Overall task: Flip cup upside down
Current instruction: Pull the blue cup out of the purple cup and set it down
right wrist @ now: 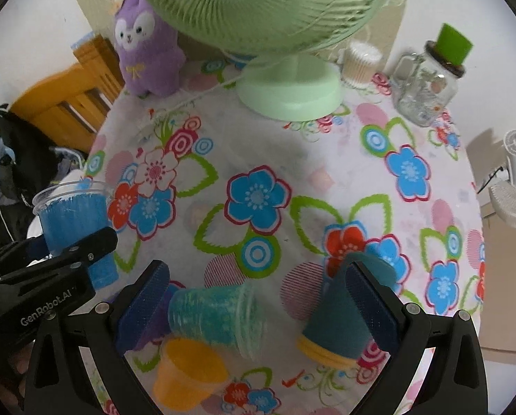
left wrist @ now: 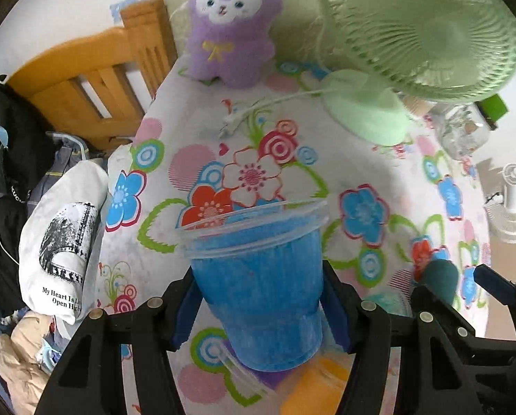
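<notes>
My left gripper (left wrist: 259, 306) is closed on the clear plastic cup with blue fuzzy lining (left wrist: 258, 287), its blue pads pressing the cup's two sides low on the body. The cup is upright, rim up and tipped slightly away from me, held above the table near its left edge; in the right wrist view the same cup (right wrist: 74, 221) sits in the black jaws at far left. My right gripper (right wrist: 258, 306) is spread wide and holds nothing. Between its pads lies a teal-lined clear plastic cup (right wrist: 216, 314) on its side, mouth toward the right, with an orange cup (right wrist: 188, 370) just below it and touching it. By my right pad a dark teal cone-shaped cup (right wrist: 334, 318) lies tilted, its yellow rim lowest.

The table is round and covered with a white cloth printed with blue, red and pink flowers and green leaves (right wrist: 292, 180). At the back stands a pale green desk fan (right wrist: 289, 90) on a round base, its white cord trailing left across the cloth. Left of it a purple plush animal (right wrist: 147, 52) sits upright at the table's edge. Right of the fan are a tub of cotton swabs (right wrist: 360, 64) and a clear glass handled jar with a green top-hat lid (right wrist: 427, 83). Beyond the table at left is an orange wooden bed frame (left wrist: 95, 83) with dark clothes and a white printed bag (left wrist: 64, 249) heaped beside it; at right a small white fan (right wrist: 514, 186) stands on the floor.
</notes>
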{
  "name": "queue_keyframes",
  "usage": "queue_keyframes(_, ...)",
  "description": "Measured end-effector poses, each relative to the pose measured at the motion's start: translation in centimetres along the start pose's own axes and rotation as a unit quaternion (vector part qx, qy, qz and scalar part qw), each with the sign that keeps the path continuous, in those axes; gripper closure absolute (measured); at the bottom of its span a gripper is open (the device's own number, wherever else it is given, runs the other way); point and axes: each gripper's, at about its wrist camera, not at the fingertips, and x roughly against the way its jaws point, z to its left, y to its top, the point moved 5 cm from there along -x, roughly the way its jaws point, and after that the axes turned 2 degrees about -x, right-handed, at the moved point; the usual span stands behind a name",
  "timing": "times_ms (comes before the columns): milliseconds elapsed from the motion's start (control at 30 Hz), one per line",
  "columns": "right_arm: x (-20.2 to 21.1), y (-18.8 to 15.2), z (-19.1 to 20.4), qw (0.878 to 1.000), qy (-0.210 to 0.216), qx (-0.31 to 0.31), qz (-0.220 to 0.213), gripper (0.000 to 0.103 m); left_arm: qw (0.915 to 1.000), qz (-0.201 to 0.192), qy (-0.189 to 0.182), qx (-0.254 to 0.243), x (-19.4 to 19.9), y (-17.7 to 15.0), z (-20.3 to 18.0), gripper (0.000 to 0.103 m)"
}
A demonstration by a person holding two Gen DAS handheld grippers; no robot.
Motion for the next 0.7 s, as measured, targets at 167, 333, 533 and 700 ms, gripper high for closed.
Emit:
queue_keyframes(167,3.0,-1.2,-1.4,1.0,-0.001,-0.003,-0.018,0.0,0.9994,-0.017,-0.003,-0.029,2.3,-1.3,-1.4,0.038)
queue_keyframes(333,5.4,-3.0,-2.8,1.0,0.003,-0.005,-0.027,0.0,0.9987,-0.032,-0.001,-0.04,4.7,-3.0,-3.1,0.038)
queue_keyframes(533,7.4,-5.7,-5.0,0.999,0.006,-0.009,-0.031,0.0,0.9983,-0.035,-0.003,-0.046,6.4,-5.4,-5.3,0.038)
queue_keyframes(700,8.2,-7.7,-7.0,1.0,-0.001,-0.006,-0.029,0.0,0.9984,-0.028,-0.003,-0.049,6.5,-7.8,-7.3,0.038)
